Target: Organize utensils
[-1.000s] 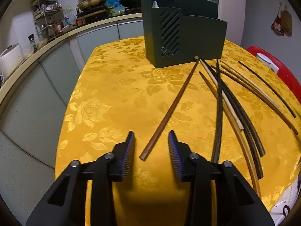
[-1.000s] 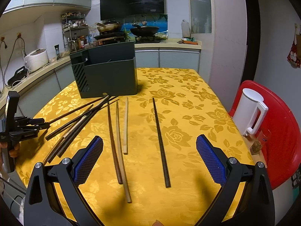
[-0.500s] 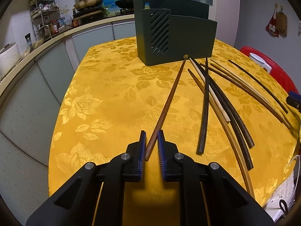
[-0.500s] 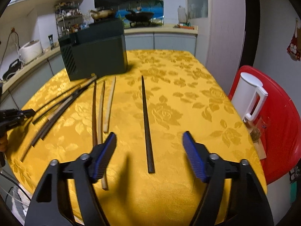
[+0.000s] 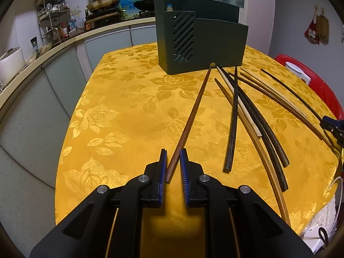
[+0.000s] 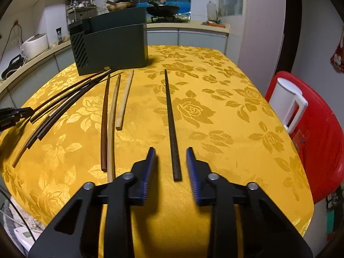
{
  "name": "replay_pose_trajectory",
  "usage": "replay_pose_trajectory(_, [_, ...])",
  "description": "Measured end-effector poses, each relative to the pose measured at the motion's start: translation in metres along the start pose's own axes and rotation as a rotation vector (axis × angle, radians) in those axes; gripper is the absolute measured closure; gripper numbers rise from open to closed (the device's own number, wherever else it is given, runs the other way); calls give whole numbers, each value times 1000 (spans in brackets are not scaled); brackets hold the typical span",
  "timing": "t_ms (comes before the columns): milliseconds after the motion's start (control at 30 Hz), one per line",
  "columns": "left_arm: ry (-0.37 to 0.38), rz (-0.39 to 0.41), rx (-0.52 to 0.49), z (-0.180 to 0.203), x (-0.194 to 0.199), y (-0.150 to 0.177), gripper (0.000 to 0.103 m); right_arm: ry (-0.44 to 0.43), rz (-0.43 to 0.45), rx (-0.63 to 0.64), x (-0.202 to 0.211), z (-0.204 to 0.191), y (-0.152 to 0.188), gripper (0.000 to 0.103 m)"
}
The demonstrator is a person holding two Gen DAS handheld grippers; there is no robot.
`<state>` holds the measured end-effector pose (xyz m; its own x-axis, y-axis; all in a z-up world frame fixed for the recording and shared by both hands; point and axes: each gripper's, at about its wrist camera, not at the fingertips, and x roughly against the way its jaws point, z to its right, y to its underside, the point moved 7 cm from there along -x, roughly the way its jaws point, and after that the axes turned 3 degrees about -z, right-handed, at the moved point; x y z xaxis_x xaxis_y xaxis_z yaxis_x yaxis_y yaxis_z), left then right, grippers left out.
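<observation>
My left gripper is shut on the near end of a reddish-brown chopstick, which points toward the dark green utensil holder. Several other chopsticks lie fanned out to its right. My right gripper is open and straddles the near end of a black chopstick lying alone on the yellow tablecloth. The holder also shows in the right wrist view, at the far left of the table.
A yellow flowered tablecloth covers the table. A red stool with a white jug stands right of the table. A kitchen counter runs behind and to the left. Brown and pale chopsticks lie left of my right gripper.
My left gripper has closed on the reddish-brown chopstick's end. My right gripper has come down and forward over the black chopstick, and its jaws have narrowed around it.
</observation>
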<state>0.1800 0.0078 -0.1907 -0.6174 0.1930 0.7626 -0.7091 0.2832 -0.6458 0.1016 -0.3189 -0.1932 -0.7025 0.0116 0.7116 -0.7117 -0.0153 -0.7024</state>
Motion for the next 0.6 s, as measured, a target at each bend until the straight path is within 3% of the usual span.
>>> replay_pose_trajectory(233, [-9,2,-6,-1,1,0,92,-21,-4,-7,-1,-3,-1,95])
replay_pose_trajectory(433, [-12,14,-33,6,8,-3,93,-17,-24,-1,1,-5,-1,95])
replay_pose_trajectory(600, [-6,62,-19,7,30,-11,94,-20,24,0,20,-5,-14,95])
